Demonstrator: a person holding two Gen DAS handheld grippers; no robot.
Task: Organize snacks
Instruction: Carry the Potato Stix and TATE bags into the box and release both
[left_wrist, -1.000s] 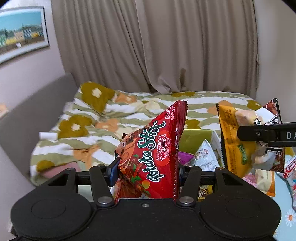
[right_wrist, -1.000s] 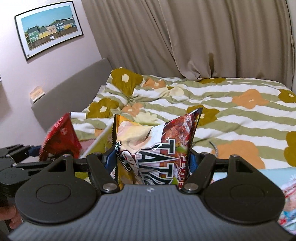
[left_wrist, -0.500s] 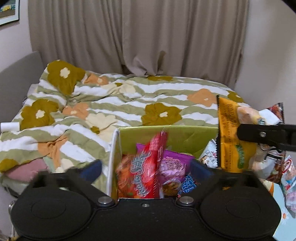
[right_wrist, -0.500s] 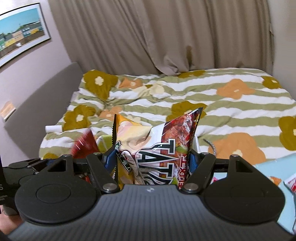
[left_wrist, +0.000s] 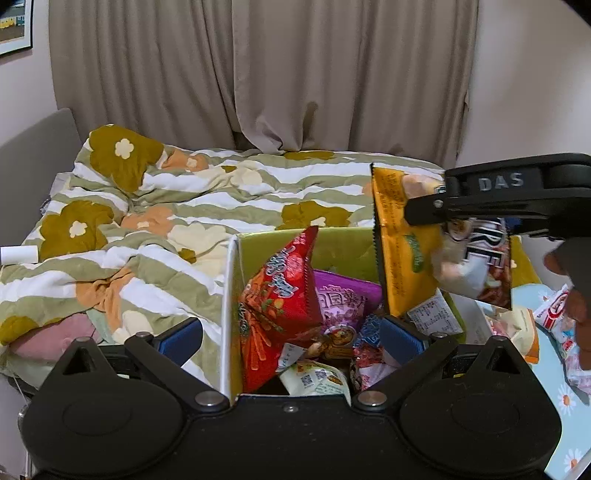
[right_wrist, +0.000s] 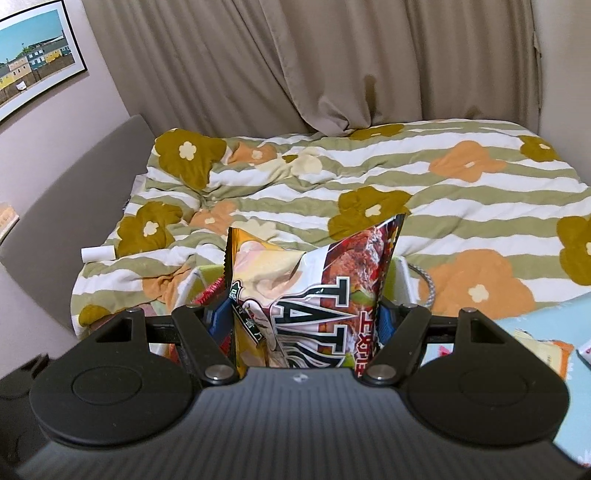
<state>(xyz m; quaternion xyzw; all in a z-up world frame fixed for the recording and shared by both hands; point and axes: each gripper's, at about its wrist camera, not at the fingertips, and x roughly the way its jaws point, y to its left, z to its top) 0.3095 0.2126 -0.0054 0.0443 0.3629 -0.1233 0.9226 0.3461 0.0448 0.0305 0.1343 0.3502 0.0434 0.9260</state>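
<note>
Crowding the green box (left_wrist: 343, 247), a red packet (left_wrist: 280, 299) leaned beneath the wide-apart left gripper (left_wrist: 291, 332); the right gripper (right_wrist: 301, 317) clamped a chip bag (right_wrist: 310, 295) above the bedspread (right_wrist: 461, 206).

Red snack bag (left_wrist: 280, 295) in green box (left_wrist: 332, 251)

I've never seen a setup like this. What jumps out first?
A green box crammed with snack bags, a red bag propped at its left. The left gripper hangs open above it. The right gripper clamps a yellow bag, with a flowered bed behind.
</note>
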